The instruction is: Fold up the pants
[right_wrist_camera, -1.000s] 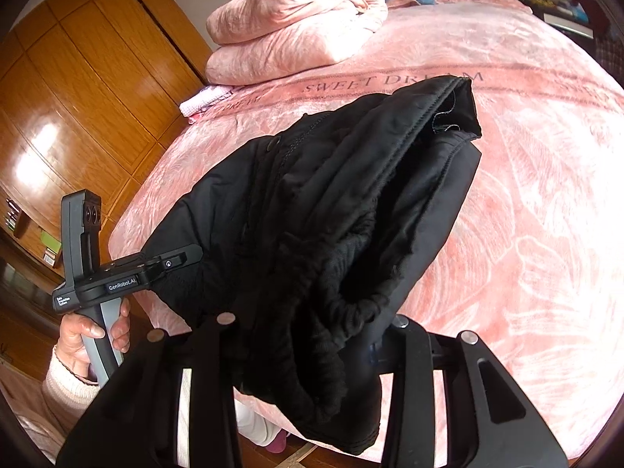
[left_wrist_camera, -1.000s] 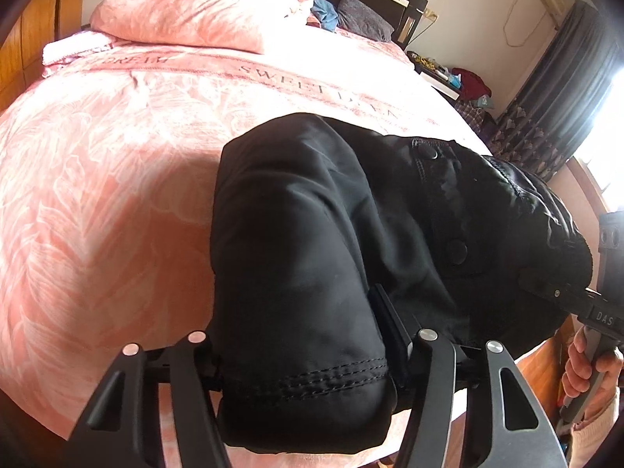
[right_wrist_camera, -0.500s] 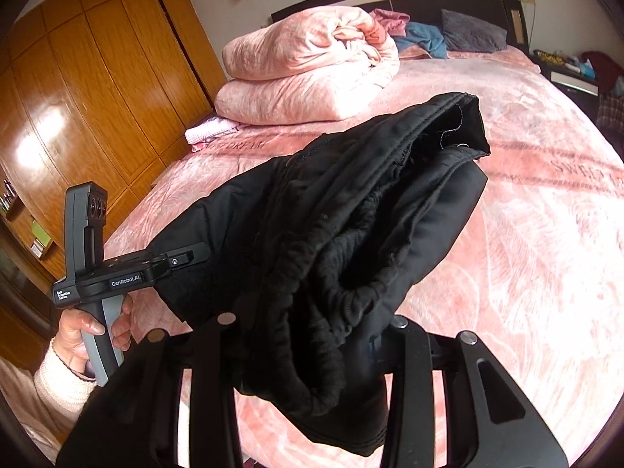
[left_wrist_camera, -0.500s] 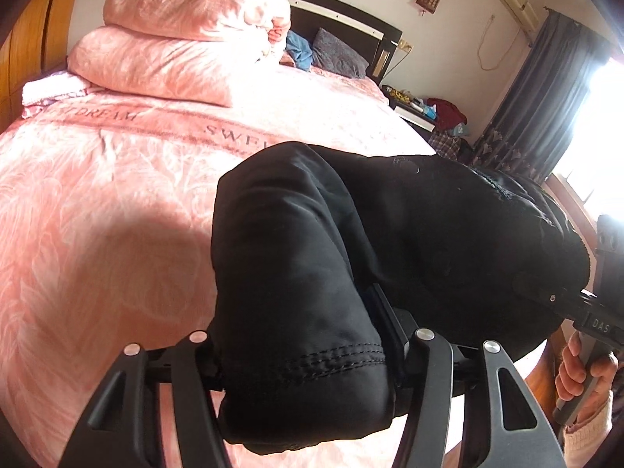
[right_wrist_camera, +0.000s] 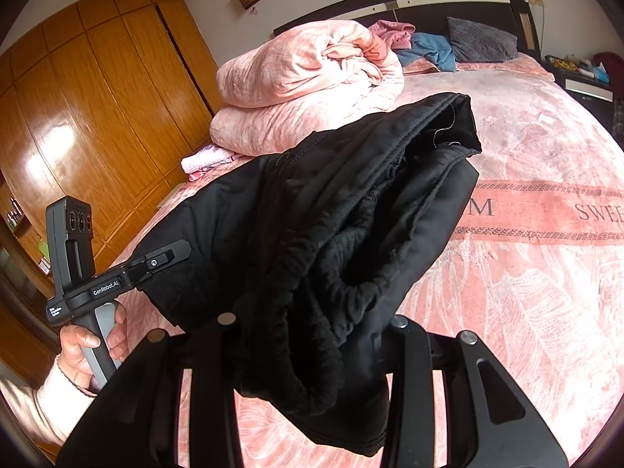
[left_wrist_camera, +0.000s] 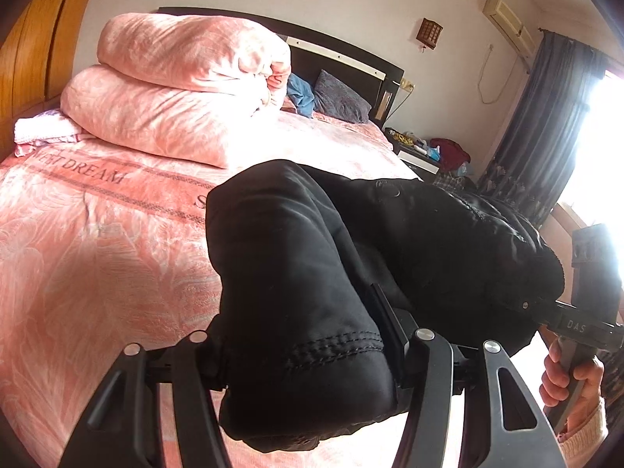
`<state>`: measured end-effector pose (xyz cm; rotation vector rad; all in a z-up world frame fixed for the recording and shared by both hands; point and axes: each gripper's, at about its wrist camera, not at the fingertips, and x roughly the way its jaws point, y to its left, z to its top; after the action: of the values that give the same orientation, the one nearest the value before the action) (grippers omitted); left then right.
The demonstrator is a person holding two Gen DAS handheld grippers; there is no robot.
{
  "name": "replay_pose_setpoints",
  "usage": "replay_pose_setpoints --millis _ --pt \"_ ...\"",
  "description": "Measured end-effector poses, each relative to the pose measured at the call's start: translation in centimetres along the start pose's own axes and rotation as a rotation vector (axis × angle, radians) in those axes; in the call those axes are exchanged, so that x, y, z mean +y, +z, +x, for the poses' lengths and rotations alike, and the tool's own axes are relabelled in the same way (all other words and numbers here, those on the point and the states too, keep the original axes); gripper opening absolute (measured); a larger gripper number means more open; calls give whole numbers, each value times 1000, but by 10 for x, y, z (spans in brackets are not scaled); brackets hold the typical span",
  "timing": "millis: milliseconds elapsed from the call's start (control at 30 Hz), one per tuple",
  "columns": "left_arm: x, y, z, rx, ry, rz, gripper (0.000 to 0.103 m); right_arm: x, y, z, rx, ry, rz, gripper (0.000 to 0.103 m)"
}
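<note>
The black padded pants (left_wrist_camera: 312, 273) are held up above the pink bed (left_wrist_camera: 97, 253), folded into a thick bundle. My left gripper (left_wrist_camera: 308, 347) is shut on the hemmed leg end. My right gripper (right_wrist_camera: 308, 335) is shut on the elastic waistband end (right_wrist_camera: 296, 312). The pants (right_wrist_camera: 351, 202) span between the two grippers. The right gripper also shows at the right edge of the left wrist view (left_wrist_camera: 546, 308), and the left gripper shows at the left of the right wrist view (right_wrist_camera: 163, 257). The fingertips are hidden in the cloth.
A folded pink duvet (left_wrist_camera: 175, 97) lies at the head of the bed, with a white towel (left_wrist_camera: 43, 128) beside it. Wooden wardrobes (right_wrist_camera: 97, 117) stand on one side. A nightstand (left_wrist_camera: 421, 152) and dark curtains (left_wrist_camera: 546, 124) stand on the other.
Both grippers have lifted the pants bundle higher above the bed and tilted up, so more of the headboard and wall shows. Both grips are unchanged.
</note>
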<state>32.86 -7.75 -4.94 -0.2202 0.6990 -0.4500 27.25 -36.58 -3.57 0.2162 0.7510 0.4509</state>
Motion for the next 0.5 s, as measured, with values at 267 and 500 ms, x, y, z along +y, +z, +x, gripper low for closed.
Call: replay_pose_setpoints --millis 267,500 --pt "17 -21 43 75 4 -6 59 -45 -18 48 76 26 101 36" --pt "27 -42 58 148 34 17 76 -92 -55 63 98 61 295 47"
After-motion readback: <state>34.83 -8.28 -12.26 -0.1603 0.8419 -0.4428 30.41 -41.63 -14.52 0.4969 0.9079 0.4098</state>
